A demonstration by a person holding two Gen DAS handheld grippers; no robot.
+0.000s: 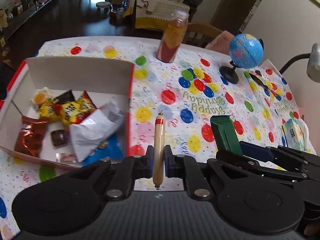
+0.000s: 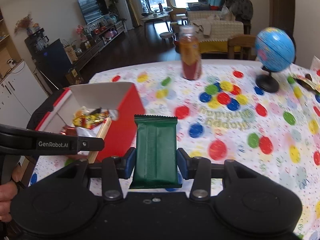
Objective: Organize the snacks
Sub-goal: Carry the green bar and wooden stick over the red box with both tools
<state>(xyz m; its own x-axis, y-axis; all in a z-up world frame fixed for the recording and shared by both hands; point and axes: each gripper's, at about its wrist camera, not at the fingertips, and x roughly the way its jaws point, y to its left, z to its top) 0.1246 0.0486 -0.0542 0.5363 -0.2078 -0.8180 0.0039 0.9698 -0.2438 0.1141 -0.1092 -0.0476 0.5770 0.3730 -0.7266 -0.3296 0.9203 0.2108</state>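
1. On the balloon-print tablecloth, past both grippers: drink bottle upright at the far edge, small blue globe on a black stand to its right, tissue pack near the right edge, dark wrapper scraps beside the globe base.
2. Left gripper clenched on a sausage stick, stick upright between the blue pads, red band near its top; held above the cloth, just right of the box.
3. Right gripper grasping a green snack pack by its side edges, crimped end pointing away; above the cloth, right of the box. Left gripper's finger and the sausage stick show at the left of the right wrist view, close beside it.
4. Red-and-white cardboard box, open top, on the table's left. Inside: yellow candy packs, white-grey bag, brown foil pack, small dark wrapped piece, blue pack partly under the white bag.
5. Room behind: dark floor, TV over a long low cabinet, sofa with yellow cover, stools, wooden chair at the far table edge, lamp head at right.
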